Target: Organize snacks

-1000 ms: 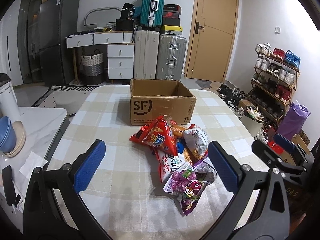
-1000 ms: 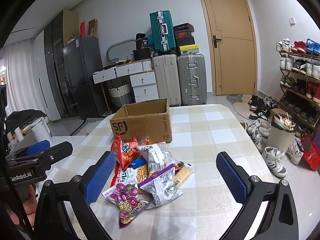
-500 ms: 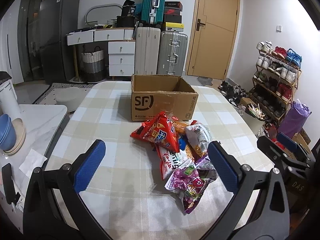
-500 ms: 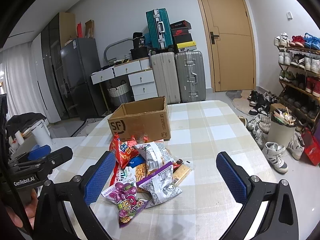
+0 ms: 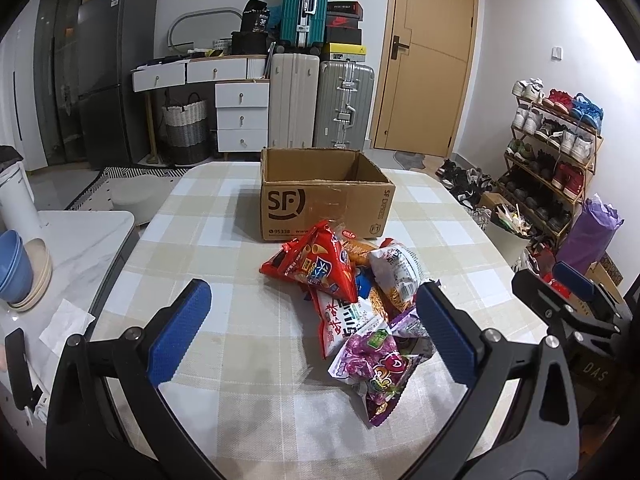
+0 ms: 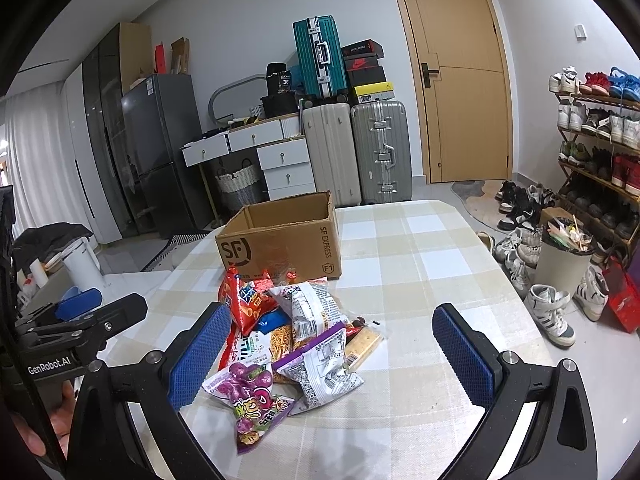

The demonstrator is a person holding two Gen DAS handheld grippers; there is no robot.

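A pile of snack bags lies on the checked table [image 5: 224, 240], in front of an open cardboard SF box [image 5: 324, 196]. A red chip bag [image 5: 316, 264] is on top of the pile, and a purple candy bag [image 5: 376, 368] is nearest me. In the right wrist view the box [image 6: 280, 240], the red bag [image 6: 246, 300] and the purple bag [image 6: 248, 396] show too. My left gripper [image 5: 312, 328] is open and empty, above the table short of the pile. My right gripper [image 6: 332, 352] is open and empty, above the pile's near side.
A white side table [image 5: 80, 248] with stacked bowls [image 5: 20, 276] stands left of the table. Suitcases [image 5: 320, 100], a drawer unit and a door are behind. A shoe rack [image 5: 552, 152] and a bin [image 6: 564, 256] stand at the right.
Both views have shifted slightly, so the pile and box sit a little differently in frame. Both grippers stay open and empty.
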